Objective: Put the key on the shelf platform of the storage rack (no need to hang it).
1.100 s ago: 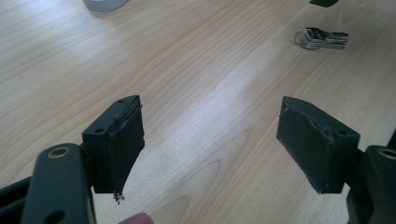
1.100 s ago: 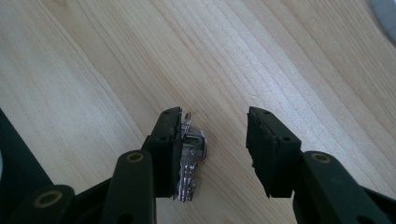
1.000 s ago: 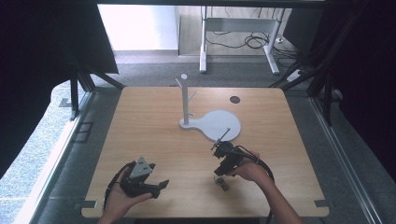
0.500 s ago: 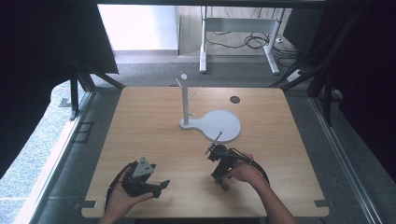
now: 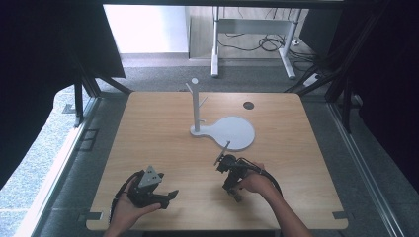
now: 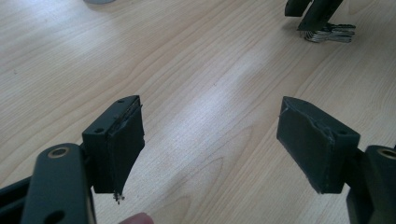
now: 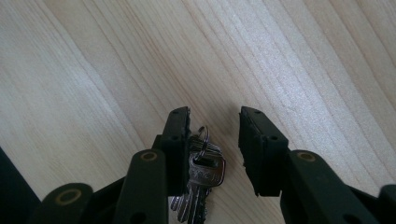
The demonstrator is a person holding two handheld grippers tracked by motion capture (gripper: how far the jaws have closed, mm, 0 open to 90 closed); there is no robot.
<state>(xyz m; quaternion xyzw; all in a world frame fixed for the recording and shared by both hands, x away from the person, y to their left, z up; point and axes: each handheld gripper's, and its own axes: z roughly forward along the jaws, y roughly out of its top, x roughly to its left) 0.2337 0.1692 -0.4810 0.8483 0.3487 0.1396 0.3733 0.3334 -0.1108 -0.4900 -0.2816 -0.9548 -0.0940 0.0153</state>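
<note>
Near the table's front edge, at about 7 o'clock in the high view, the left gripper (image 5: 170, 196) rests low with its jaws spread wide over bare wood and nothing between them, as its own view (image 6: 210, 140) shows. At about 5 o'clock, the right gripper (image 7: 212, 140) points down at a bunch of keys (image 7: 198, 179) lying flat on the wooden table (image 5: 148, 128). Its jaws have just been closing and stand partly drawn in. The left pad (image 7: 177, 140) sits against the keys' edge, the right pad is apart from them, so nothing is pinched yet.

The keys look like thin, stiff metal, light and slick, loosely joined on 1 split ring (image 7: 201, 140), so they will likely fan and slide if nudged from 1 side. The ring and the stacked key heads look like the best place to take hold, squeezed across the flat stack and low to the wood.

Farther off, toward 12 o'clock, a white peg stand (image 5: 196, 106) rises from a flat white base plate (image 5: 234, 133), its pegs bare. No container is in sight; beyond it a small dark hole (image 5: 248, 105) marks the tabletop.
</note>
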